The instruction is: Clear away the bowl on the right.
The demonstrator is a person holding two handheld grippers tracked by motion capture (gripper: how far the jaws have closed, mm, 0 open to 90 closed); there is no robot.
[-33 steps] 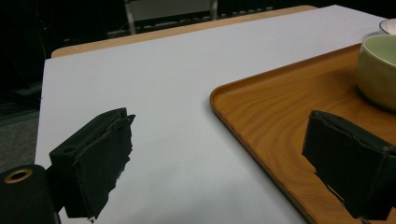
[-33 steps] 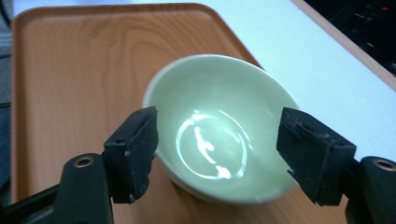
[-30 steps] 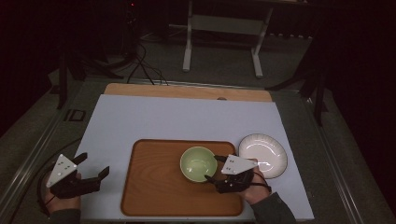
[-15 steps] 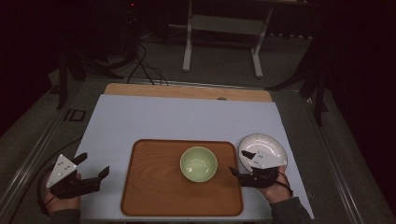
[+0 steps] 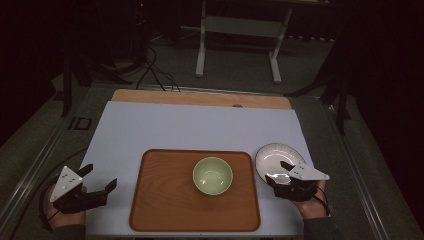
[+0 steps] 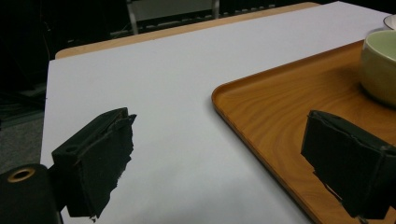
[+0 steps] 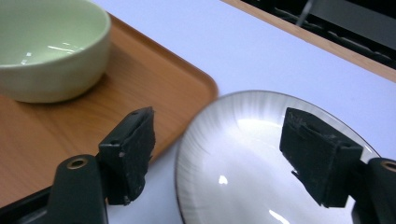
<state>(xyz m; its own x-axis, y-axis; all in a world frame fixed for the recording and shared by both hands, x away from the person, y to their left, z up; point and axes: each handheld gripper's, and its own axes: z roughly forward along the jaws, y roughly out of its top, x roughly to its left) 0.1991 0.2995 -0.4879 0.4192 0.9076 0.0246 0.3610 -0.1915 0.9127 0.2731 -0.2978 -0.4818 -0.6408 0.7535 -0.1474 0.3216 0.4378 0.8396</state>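
One table (image 5: 190,127) is seen, covered w/ a white sheet; a wood strip is left bare at the far edge. One wooden tray (image 5: 165,200) is laid on the sheet near the front edge, approx. centre. One white plate (image 5: 275,157) w/ a ribbed rim is set just beside the tray's right side, on the sheet. One pale green bowl (image 5: 212,175) is stood upright on the tray, right of its middle; it looks empty.

Two grippers are counted, each held in one hand. The left gripper (image 5: 97,177) is kept over the sheet left of the tray, jaws spread wide, nothing between. The right gripper (image 5: 276,172) is held over the plate's near edge, jaws apart, nothing gripped; contact w/ the plate can't be told.
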